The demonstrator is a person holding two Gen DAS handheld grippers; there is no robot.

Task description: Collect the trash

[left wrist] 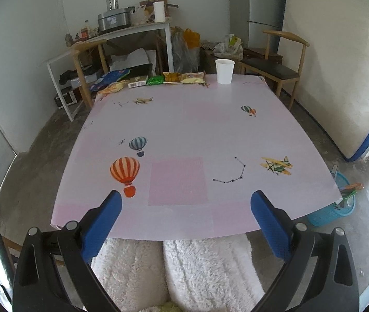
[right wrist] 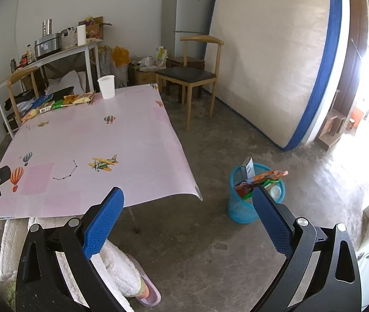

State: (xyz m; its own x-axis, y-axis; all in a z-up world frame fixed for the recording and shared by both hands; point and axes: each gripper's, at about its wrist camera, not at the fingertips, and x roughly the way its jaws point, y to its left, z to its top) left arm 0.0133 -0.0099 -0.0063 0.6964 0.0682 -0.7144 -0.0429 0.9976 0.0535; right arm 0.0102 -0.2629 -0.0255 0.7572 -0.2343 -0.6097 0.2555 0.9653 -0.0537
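While both grippers gape, one cup, one bin

Pink table, snack wrappers and paper cup at far edge

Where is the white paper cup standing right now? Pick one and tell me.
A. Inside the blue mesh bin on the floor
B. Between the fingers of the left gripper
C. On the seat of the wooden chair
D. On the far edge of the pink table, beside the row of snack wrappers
D. The white paper cup stands upright at the far edge of the pink table, just right of the snack wrappers; both grippers are open and empty.
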